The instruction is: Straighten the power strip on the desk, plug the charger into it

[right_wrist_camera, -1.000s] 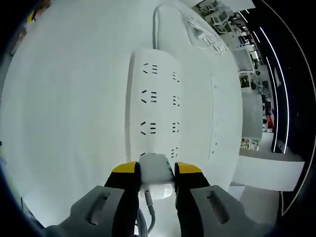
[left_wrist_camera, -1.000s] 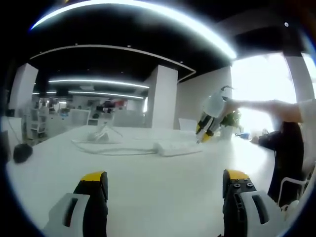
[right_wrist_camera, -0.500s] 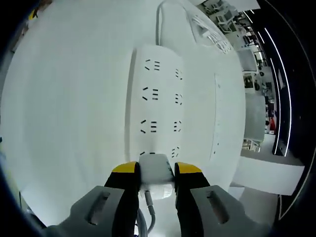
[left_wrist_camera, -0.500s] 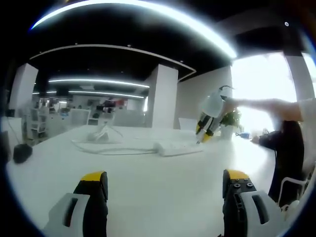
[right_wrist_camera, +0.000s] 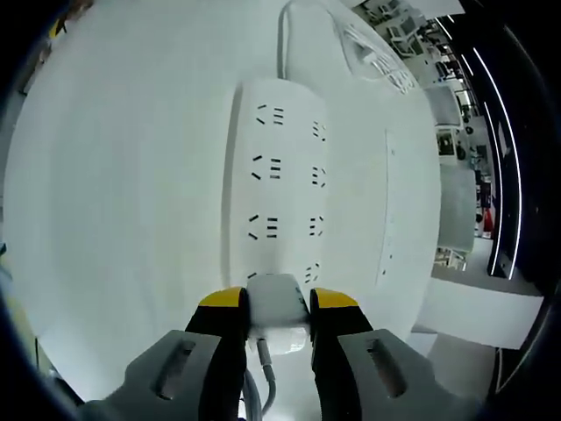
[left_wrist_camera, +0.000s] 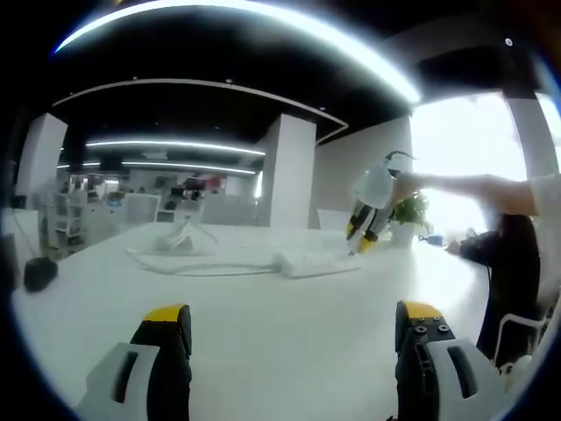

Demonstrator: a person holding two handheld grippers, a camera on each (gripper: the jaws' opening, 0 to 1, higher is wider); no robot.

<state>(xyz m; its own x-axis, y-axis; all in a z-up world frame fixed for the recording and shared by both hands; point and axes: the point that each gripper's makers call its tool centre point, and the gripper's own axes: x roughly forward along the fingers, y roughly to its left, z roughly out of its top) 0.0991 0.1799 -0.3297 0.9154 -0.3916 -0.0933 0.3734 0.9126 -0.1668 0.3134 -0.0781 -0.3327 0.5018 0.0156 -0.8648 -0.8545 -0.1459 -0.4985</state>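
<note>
Right gripper view: the right gripper [right_wrist_camera: 267, 303] points down at a white desk [right_wrist_camera: 123, 175], its yellow-tipped jaws clenched on a white charger [right_wrist_camera: 278, 309].
Charger: a white block held between the jaws, sitting at the near end of the power strip [right_wrist_camera: 276, 175]; its white cable [right_wrist_camera: 266, 377] trails back between the jaws.
Power strip: a long white strip lying flat on the desk, running straight away from the gripper, with two columns of sockets along its top face; three rows of sockets are bare beyond the charger.
Strip cord: a white cord [right_wrist_camera: 282, 31] leaves the far end of the strip and leads toward a loose coil further off.
Left gripper view: the left gripper [left_wrist_camera: 289, 338] hovers low over the same desk [left_wrist_camera: 263, 333], its jaws spread wide and holding nothing.
Far side of desk: the power strip [left_wrist_camera: 316, 262] lies flat, well apart from the left gripper, with the right gripper [left_wrist_camera: 364, 237] tilted down onto its right end, held by a person's outstretched arm [left_wrist_camera: 473, 189].
Cord coil: loose white loops [left_wrist_camera: 188, 241] lie on the desk left of the strip.
Other things: a dark object [left_wrist_camera: 39, 272] sits at the desk's left edge; a small green plant [left_wrist_camera: 409, 210] stands behind the right gripper.
</note>
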